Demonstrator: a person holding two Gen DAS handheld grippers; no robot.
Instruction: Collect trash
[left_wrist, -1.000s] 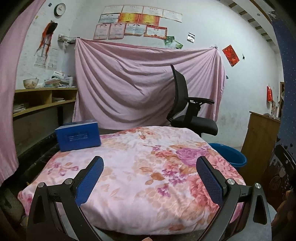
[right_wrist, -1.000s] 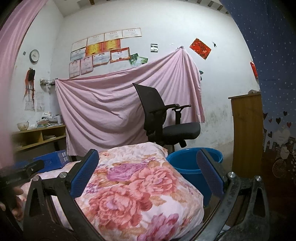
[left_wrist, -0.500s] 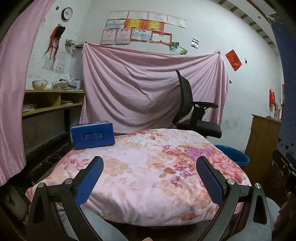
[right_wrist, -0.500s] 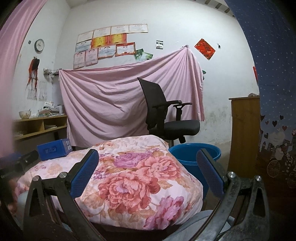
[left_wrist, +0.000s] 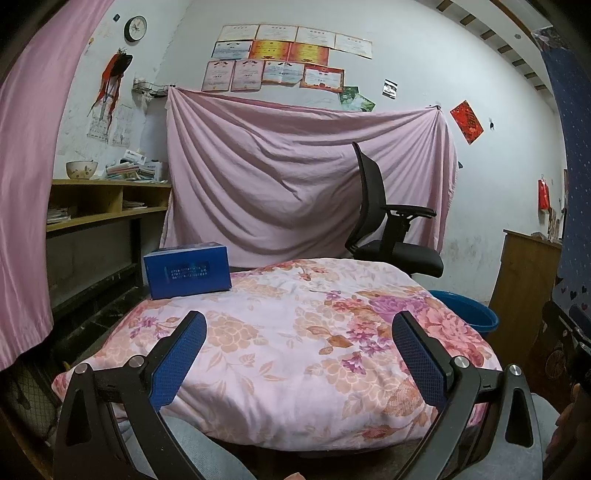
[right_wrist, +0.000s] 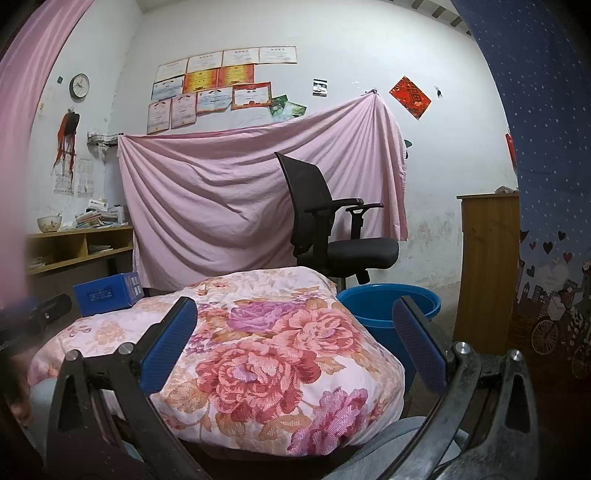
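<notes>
Only one candidate for trash in sight — a blue box (left_wrist: 187, 270) sitting on the far left corner of the flowered quilt (left_wrist: 295, 332), upright on its long side, printed face toward the cameras. Likely thin cardboard: light, fairly stiff along the edges, apt to dent if squeezed hard across the broad faces, and perhaps empty, though impossible to confirm from here. Best taken across the short ends or top-to-bottom, near a corner where the card resists crushing; soft bedding underneath means it may tip when nudged. Left tongs (left_wrist: 298, 326) spread wide, holding nothing, well short of the box. Right tongs (right_wrist: 294, 314) likewise spread and empty, aimed more toward the blue basin (right_wrist: 389, 304) just beside the quilt's right edge — a plausible drop point, judging by the task.
</notes>
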